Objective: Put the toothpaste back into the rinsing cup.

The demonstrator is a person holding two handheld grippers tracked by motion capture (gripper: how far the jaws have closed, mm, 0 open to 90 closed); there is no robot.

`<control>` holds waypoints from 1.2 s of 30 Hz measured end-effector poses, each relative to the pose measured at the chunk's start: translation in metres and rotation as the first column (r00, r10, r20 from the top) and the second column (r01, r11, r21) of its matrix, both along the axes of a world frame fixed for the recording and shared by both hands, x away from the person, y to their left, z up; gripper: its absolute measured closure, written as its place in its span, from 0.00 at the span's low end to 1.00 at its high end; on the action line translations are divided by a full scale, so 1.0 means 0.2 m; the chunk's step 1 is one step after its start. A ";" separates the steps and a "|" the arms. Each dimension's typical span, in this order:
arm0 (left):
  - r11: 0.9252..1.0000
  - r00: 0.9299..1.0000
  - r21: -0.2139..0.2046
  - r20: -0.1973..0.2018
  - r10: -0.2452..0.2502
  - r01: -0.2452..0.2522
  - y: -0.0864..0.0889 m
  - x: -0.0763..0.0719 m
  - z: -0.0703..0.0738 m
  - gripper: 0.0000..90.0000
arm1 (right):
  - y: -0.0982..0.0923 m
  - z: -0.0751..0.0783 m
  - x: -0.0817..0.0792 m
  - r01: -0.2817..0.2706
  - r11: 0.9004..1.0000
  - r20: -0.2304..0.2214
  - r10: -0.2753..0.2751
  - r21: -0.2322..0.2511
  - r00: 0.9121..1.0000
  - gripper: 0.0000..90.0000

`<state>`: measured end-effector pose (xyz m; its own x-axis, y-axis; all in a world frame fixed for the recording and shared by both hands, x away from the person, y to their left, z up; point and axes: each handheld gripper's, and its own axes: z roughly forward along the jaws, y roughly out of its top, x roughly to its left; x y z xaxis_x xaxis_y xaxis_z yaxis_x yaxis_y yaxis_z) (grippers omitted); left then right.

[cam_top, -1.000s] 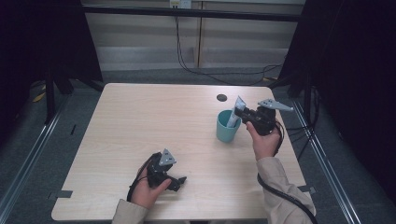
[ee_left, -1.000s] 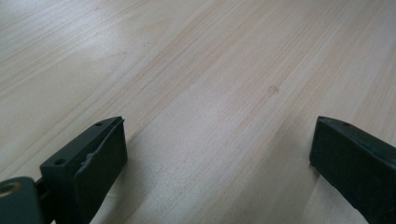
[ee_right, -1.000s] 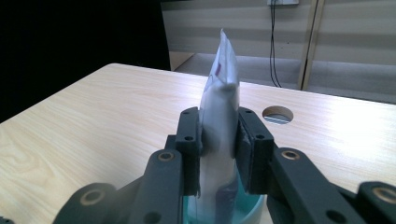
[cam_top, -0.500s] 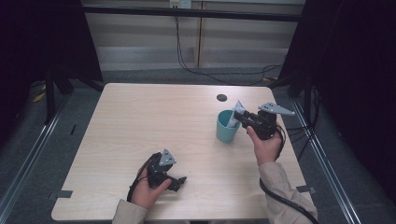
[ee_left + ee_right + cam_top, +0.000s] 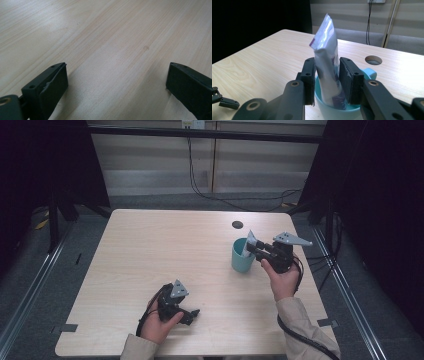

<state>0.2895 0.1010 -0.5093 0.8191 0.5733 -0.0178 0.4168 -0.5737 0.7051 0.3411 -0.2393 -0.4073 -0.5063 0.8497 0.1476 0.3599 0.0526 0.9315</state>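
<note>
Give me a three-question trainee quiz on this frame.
1. True or false: the left gripper holds something.
2. What stands in the teal cup?
3. Which gripper is at the cup: A left, B right?
Key: 1 false; its jaws stand open over the bare table. 2 a white pouch. 3 B; the right gripper has the pouch between its pads, touching it, and its jaws have just been opening.
</note>
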 end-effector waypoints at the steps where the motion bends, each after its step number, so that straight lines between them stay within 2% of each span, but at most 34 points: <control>1: 1.000 1.000 0.000 0.000 0.000 0.000 0.00 0.00 0.00 0.04 | 0.00 0.00 0.00 0.000 1.000 0.000 0.000 -0.003 1.000 0.73; 19: 1.000 1.000 0.001 0.003 -0.001 0.001 0.00 0.00 0.00 0.04 | 0.01 0.00 0.00 -0.008 1.000 -0.003 0.008 -0.013 1.000 0.70; 23: 1.000 1.000 0.002 0.003 -0.001 0.001 0.00 0.00 0.00 0.04 | 0.02 -0.01 0.00 -0.010 1.000 -0.007 0.010 -0.019 1.000 0.67; 36: 1.000 1.000 0.000 0.001 -0.001 0.001 0.00 0.00 0.00 0.04 | 0.02 -0.02 0.00 0.015 0.999 -0.043 -0.017 -0.042 0.999 0.42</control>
<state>0.2895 0.1006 -0.5094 0.8198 0.5724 -0.0170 0.4153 -0.5739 0.7058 0.3408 -0.2355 -0.4116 -0.4865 0.8635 0.1328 0.4006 0.0853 0.9123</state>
